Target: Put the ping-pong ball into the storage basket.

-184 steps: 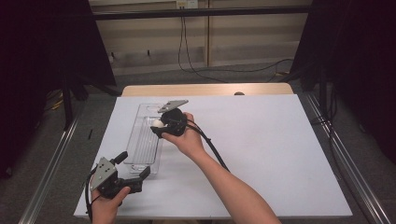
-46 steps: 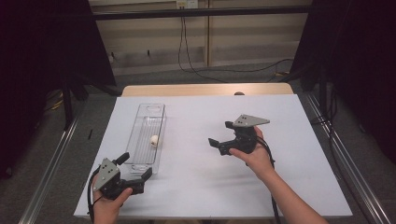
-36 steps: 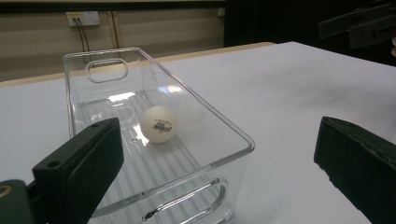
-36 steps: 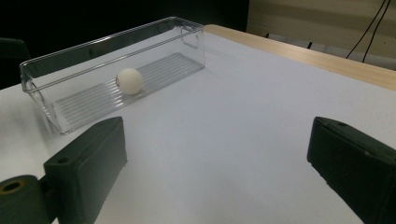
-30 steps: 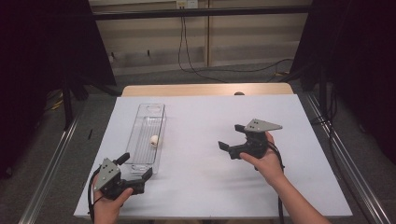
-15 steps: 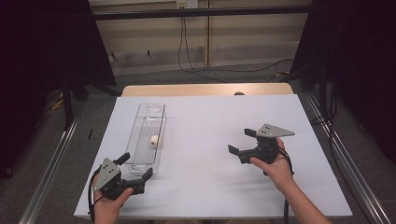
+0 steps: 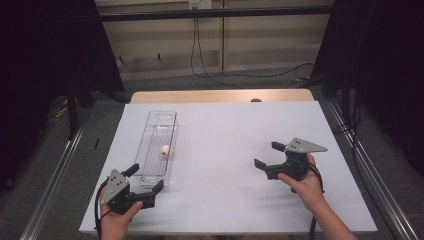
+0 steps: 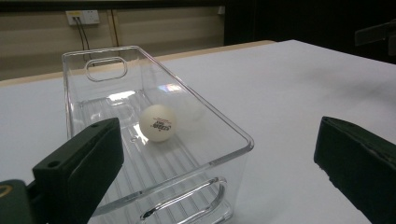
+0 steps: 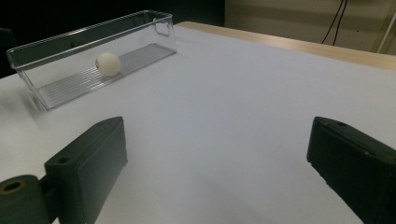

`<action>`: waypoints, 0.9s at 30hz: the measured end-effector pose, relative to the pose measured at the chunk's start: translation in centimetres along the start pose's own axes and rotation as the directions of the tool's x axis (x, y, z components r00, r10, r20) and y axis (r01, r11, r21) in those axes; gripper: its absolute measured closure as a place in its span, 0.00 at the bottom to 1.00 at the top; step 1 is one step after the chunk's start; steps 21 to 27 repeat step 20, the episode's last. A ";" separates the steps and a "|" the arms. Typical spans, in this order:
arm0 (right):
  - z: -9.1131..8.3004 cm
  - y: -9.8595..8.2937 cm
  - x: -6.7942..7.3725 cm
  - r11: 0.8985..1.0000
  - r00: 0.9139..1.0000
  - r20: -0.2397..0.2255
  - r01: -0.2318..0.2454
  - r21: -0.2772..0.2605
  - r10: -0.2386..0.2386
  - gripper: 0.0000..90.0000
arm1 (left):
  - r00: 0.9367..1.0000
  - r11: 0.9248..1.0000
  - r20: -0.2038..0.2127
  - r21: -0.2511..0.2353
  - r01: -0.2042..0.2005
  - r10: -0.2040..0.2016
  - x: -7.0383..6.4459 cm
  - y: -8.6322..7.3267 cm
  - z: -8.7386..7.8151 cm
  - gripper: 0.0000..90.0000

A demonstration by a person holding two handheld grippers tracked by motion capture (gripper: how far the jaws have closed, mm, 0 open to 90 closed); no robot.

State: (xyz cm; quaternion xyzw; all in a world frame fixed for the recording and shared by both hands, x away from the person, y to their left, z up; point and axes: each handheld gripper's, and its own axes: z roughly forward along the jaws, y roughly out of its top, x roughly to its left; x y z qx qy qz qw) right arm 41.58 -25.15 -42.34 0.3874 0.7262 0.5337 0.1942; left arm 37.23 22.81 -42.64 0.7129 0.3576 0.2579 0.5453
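A long clear plastic bin [image 7: 150,150] lies on the white table [image 7: 225,130] at the left. Inside it rests a white ping-pong ball [image 7: 165,149], seen close in the left gripper view as a ball [image 8: 159,123] with a printed mark, and far off in the right gripper view as a ball [image 9: 108,63]. My left gripper [image 7: 146,178] sits open at the bin's near end, nothing between its jaws. My right gripper [image 7: 269,155] is held open over the right side of the table, well apart from the bin [image 9: 93,51], and holds nothing.
The bin [image 8: 154,135] has handle cut-outs at both ends. A wooden strip [image 7: 220,96] runs along the table's far edge. Metal rails [image 7: 55,170] flank the table on both sides. Cables hang down the back wall [image 7: 200,45].
My right gripper, earlier shut on the ball over the bin, has let it go there and drawn back right and toward me. The left gripper has stayed put.
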 end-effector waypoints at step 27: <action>-4.6 -2.7 -1.5 0.999 0.998 0.055 -0.020 -0.031 0.022 0.05 | 1.000 1.000 -0.005 0.005 0.002 -0.002 0.1 0.0 0.1 0.02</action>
